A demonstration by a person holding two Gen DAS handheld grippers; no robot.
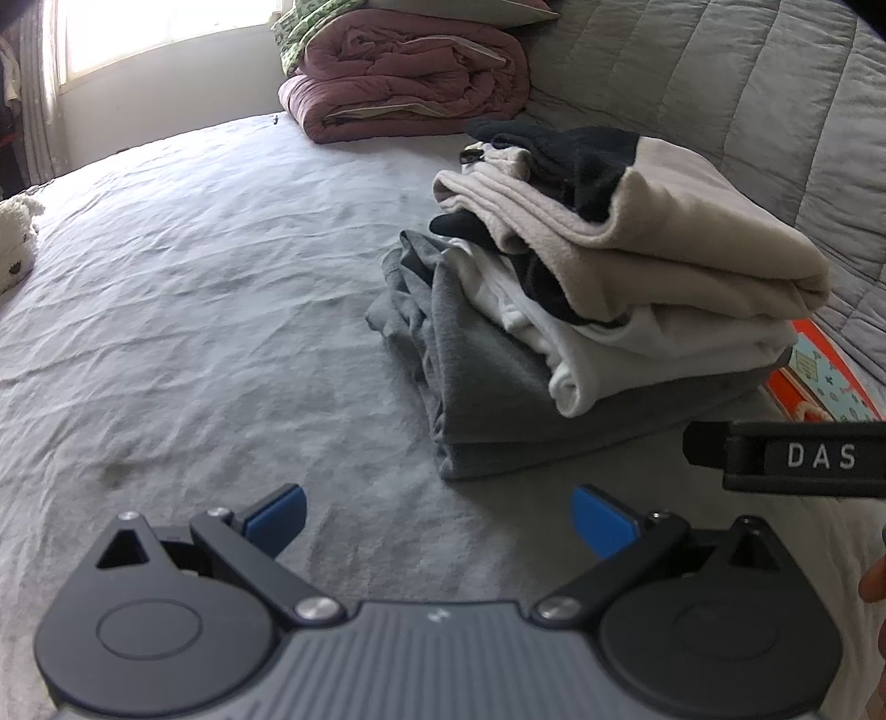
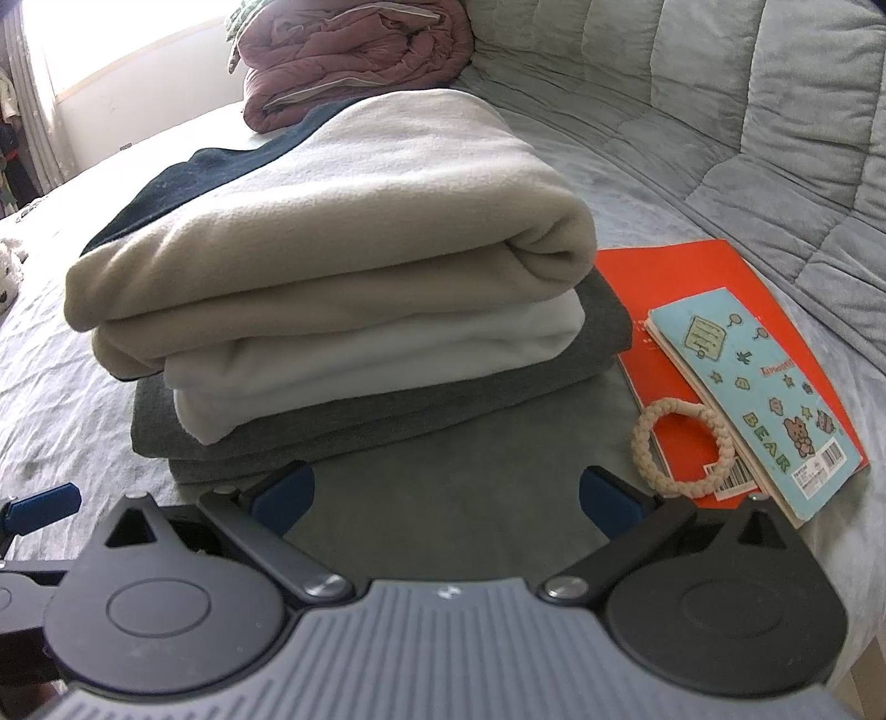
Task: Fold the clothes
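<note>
In the left wrist view, the left gripper (image 1: 437,518) is seen spread wide and empty over the grey sheet (image 1: 194,310), with the stack of folded clothes (image 1: 581,310) lying ahead to its right. In the right wrist view, the right gripper (image 2: 446,498) is likewise spread and empty just before the stack, whose beige fleece (image 2: 343,221) tops a white garment (image 2: 387,360) and a grey garment (image 2: 354,437). The cloth is judged soft, light and limp, best pinched at a folded edge.

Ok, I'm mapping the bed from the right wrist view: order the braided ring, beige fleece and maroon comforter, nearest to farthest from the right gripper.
1. Braided ring: just ahead and to the right of the right gripper, lying on the orange book.
2. Beige fleece: top of the folded stack, ahead-left.
3. Maroon comforter: far back near the window.
</note>
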